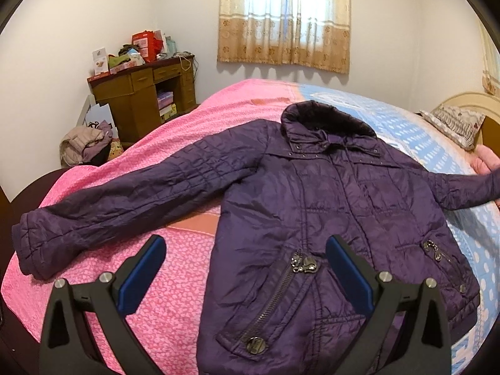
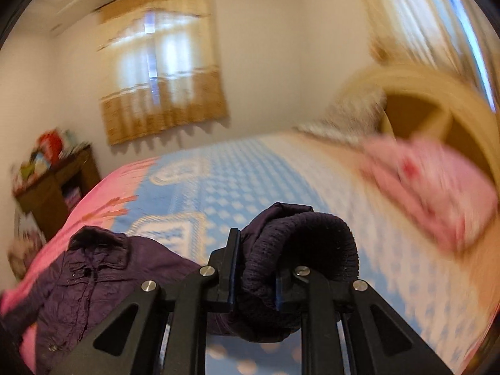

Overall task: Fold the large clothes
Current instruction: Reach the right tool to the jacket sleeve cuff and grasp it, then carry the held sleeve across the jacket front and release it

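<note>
A dark purple quilted jacket (image 1: 328,206) lies front up on the bed (image 1: 175,268), collar towards the far wall and left sleeve (image 1: 118,200) stretched out over the pink cover. My left gripper (image 1: 245,243) hovers open over the jacket's lower left edge, its blue pads clear of the cloth. The right sleeve runs off the right edge, where a hand (image 1: 486,161) shows. In the blurred right wrist view my right gripper (image 2: 254,262) is shut on that sleeve's knitted cuff (image 2: 315,243), raised above the blue cover, with the jacket body (image 2: 93,268) lower left.
A wooden desk (image 1: 147,93) piled with boxes stands in the far left corner, with a heap of clothes (image 1: 87,147) on the floor beside it. A patterned pillow (image 1: 456,122), a pink pillow (image 2: 437,187) and the headboard (image 2: 437,93) lie to the right. Curtains (image 1: 284,18) cover the far window.
</note>
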